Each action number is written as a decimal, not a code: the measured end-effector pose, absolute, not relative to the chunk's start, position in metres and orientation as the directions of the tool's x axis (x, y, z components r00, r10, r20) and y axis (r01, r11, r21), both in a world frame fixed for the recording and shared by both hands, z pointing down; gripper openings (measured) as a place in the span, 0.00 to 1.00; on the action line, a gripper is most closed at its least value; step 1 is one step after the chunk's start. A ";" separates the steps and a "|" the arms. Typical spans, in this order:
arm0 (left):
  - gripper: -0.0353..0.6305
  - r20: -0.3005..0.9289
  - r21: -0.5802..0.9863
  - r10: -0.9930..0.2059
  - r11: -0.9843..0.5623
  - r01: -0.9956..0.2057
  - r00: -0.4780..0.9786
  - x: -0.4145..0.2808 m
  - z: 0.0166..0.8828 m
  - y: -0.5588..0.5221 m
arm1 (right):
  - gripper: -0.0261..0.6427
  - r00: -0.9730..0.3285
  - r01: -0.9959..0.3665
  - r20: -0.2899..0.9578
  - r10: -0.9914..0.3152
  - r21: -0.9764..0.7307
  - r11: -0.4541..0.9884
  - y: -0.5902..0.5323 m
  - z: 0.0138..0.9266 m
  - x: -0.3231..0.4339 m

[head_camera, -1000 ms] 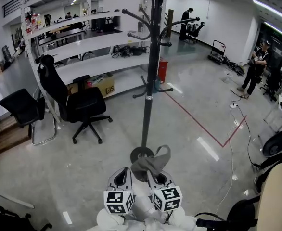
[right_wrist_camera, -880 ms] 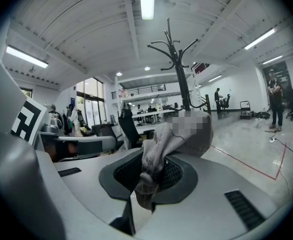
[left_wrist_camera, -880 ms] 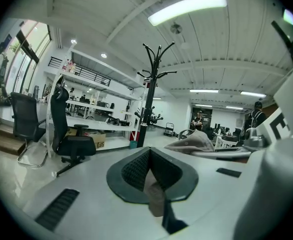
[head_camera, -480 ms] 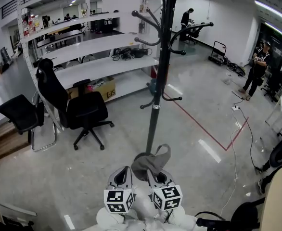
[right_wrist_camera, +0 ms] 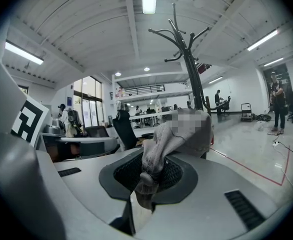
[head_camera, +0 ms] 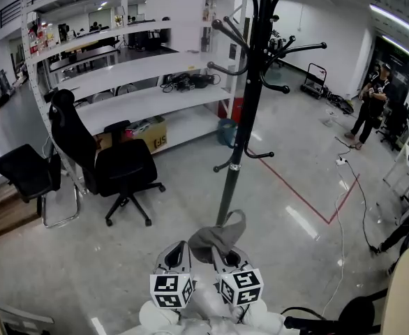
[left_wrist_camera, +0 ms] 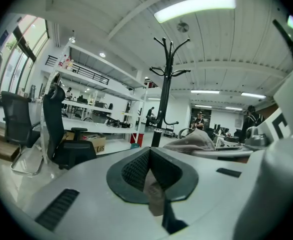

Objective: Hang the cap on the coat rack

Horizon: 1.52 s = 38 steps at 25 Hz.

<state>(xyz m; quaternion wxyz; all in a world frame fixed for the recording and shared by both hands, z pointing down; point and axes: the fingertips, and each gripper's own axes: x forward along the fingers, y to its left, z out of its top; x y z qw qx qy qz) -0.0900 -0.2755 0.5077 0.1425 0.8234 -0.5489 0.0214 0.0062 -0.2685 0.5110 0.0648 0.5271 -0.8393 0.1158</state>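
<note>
Right gripper [right_wrist_camera: 145, 176] on cap [right_wrist_camera: 159, 141]

glossy grey floor [head_camera: 155, 250] | white shelving [head_camera: 142, 100] | black office chairs [head_camera: 124, 166] | ceiling strip lights [left_wrist_camera: 194, 8] lit

The left gripper [head_camera: 177, 251] and the right gripper [head_camera: 227, 255] sit side by side and close together, low in the head view. Both point forward and tilt slightly downward. The left jaws are pressed together with nothing between them, while the right jaws pinch a fold of the cap [right_wrist_camera: 159, 141].
</note>
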 end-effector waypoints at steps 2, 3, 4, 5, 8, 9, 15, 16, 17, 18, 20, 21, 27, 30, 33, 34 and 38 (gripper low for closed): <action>0.05 0.193 0.214 -0.898 -0.355 -0.910 0.396 -0.094 0.509 -0.283 | 0.11 -0.433 -0.901 0.232 -0.871 -0.126 0.415 -0.274 0.511 0.003; 0.05 0.192 0.215 -0.897 -0.356 -0.909 0.397 -0.096 0.509 -0.286 | 0.11 -0.430 -0.903 0.233 -0.872 -0.125 0.412 -0.277 0.512 0.002; 0.05 0.191 0.217 -0.897 -0.358 -0.908 0.399 -0.097 0.510 -0.289 | 0.11 -0.427 -0.904 0.235 -0.873 -0.123 0.409 -0.279 0.512 0.001; 0.05 0.190 0.219 -0.896 -0.359 -0.907 0.401 -0.097 0.511 -0.292 | 0.11 -0.425 -0.905 0.235 -0.874 -0.121 0.408 -0.281 0.512 0.000; 0.05 0.184 0.227 -0.897 -0.359 -0.905 0.402 -0.100 0.512 -0.301 | 0.11 -0.424 -0.906 0.232 -0.876 -0.109 0.409 -0.287 0.511 -0.004; 0.05 0.181 0.230 -0.898 -0.358 -0.905 0.401 -0.100 0.511 -0.303 | 0.11 -0.425 -0.905 0.232 -0.875 -0.104 0.412 -0.289 0.510 -0.005; 0.05 0.177 0.244 -0.909 -0.330 -0.912 0.376 -0.104 0.511 -0.308 | 0.11 -0.451 -0.892 0.250 -0.857 -0.081 0.445 -0.294 0.510 -0.011; 0.05 0.181 0.249 -0.912 -0.320 -0.914 0.369 -0.106 0.512 -0.308 | 0.11 -0.456 -0.889 0.253 -0.853 -0.079 0.452 -0.295 0.511 -0.013; 0.05 0.185 0.253 -0.914 -0.312 -0.916 0.362 -0.108 0.514 -0.309 | 0.11 -0.461 -0.886 0.255 -0.850 -0.074 0.459 -0.295 0.511 -0.014; 0.05 0.188 0.254 -0.915 -0.306 -0.917 0.357 -0.109 0.515 -0.309 | 0.11 -0.466 -0.882 0.256 -0.847 -0.065 0.466 -0.296 0.510 -0.015; 0.05 0.192 0.251 -0.917 -0.298 -0.921 0.349 -0.110 0.515 -0.310 | 0.11 -0.472 -0.877 0.254 -0.844 -0.033 0.480 -0.301 0.507 -0.015; 0.05 0.194 0.251 -0.918 -0.294 -0.922 0.345 -0.111 0.516 -0.312 | 0.11 -0.473 -0.874 0.251 -0.845 -0.016 0.485 -0.305 0.504 -0.015; 0.05 0.210 0.244 -0.924 -0.268 -0.932 0.321 -0.116 0.522 -0.313 | 0.11 -0.476 -0.863 0.207 -0.855 0.077 0.499 -0.332 0.484 -0.017; 0.05 0.219 0.239 -0.925 -0.257 -0.936 0.310 -0.118 0.523 -0.314 | 0.11 -0.480 -0.859 0.184 -0.857 0.099 0.503 -0.348 0.474 -0.017; 0.05 0.227 0.231 -0.927 -0.245 -0.942 0.297 -0.120 0.522 -0.314 | 0.11 -0.485 -0.856 0.179 -0.856 0.106 0.507 -0.361 0.468 -0.017; 0.05 0.230 0.230 -0.928 -0.239 -0.943 0.292 -0.122 0.522 -0.314 | 0.11 -0.486 -0.855 0.179 -0.856 0.108 0.508 -0.365 0.466 -0.017; 0.05 0.240 0.230 -0.933 -0.214 -0.949 0.268 -0.130 0.524 -0.317 | 0.11 -0.496 -0.846 0.173 -0.851 0.124 0.518 -0.376 0.462 -0.022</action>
